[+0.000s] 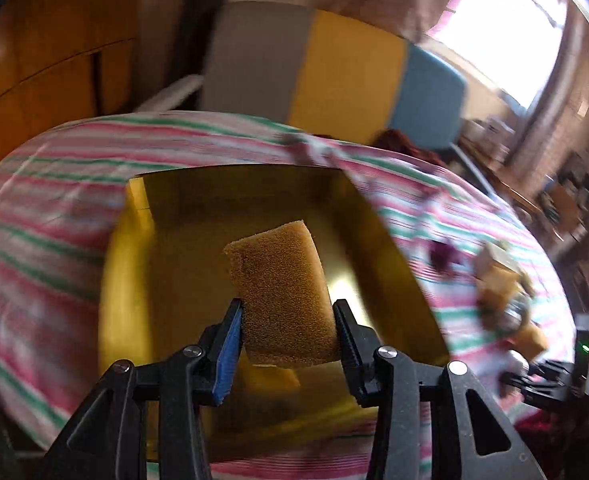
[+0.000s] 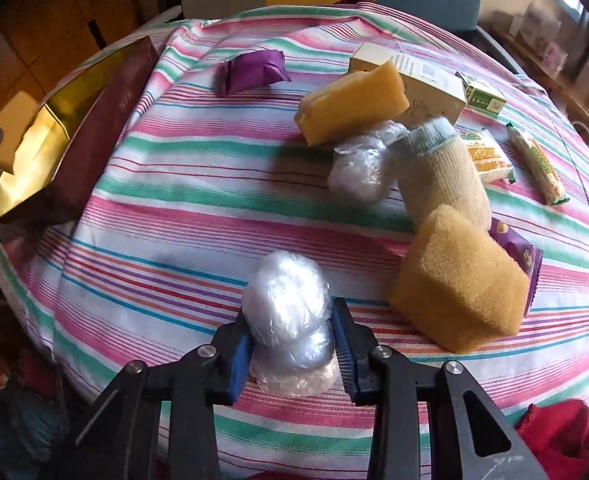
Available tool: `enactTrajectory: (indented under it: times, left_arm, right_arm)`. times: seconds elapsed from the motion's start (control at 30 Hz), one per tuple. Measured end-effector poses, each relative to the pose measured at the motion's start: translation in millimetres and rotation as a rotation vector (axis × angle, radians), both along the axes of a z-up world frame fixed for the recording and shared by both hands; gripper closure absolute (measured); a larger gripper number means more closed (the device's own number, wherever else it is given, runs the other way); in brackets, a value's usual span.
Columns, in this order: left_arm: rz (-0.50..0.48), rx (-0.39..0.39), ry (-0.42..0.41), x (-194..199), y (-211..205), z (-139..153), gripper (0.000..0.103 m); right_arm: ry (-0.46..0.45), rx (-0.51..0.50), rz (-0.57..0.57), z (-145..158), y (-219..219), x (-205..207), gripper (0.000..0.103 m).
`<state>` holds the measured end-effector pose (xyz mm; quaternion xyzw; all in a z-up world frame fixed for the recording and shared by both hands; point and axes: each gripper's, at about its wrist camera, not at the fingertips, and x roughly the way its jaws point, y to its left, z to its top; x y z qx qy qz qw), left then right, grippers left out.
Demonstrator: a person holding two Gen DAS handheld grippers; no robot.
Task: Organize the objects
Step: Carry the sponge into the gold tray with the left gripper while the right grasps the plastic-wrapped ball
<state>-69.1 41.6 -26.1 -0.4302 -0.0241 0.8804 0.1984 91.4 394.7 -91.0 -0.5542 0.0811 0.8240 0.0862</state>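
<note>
- Left wrist view: the left hand-held gripper (image 1: 288,334) pinches a sponge (image 1: 282,292) by its near end and holds it over the open gold box (image 1: 134,280), which sits on the striped counter (image 1: 46,208).
  - The picture is smeared, so I judge the hand is moving fast; a quick swing could knock the box wall.
  - Only the sponge's near end is held. It is soft, and could twist out and land on the rim instead of inside.
- Right wrist view: the right hand-held gripper (image 2: 292,338) has its pads against a plastic-wrapped ball (image 2: 286,300) at the near edge of the counter (image 2: 174,184), with a second wrapped lump (image 2: 294,372) just under it.
  - The film looks slick; the ball could squirt free or roll off the near edge.
  - Lifting could drag the lower lump along.
  - The box (image 2: 94,120) lies far left, and a big sponge (image 2: 458,288) sits near right, clear of that path.
</note>
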Motion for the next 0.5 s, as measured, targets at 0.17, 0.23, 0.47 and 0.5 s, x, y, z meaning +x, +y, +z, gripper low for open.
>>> enactTrajectory:
  times: [0.17,0.23,0.47,0.5]
  left_arm:
    - [0.086,-0.035,-0.014,-16,-30,-6,0.059]
    - [0.097,-0.054,-0.005,-22,-33,-6,0.059]
    - [0.118,-0.126,-0.009,-70,-27,-7,0.059]
    - [0.118,-0.134,-0.018,-77,-26,-9,0.059]
  right_arm:
    - [0.0,0.007,0.0,-1,1,-4,0.066]
    - [-0.001,0.008,0.001,-1,1,-7,0.066]
    - [0.001,0.024,0.011,-4,-6,-5,0.066]
    - [0.001,0.024,0.011,-5,-6,-6,0.066]
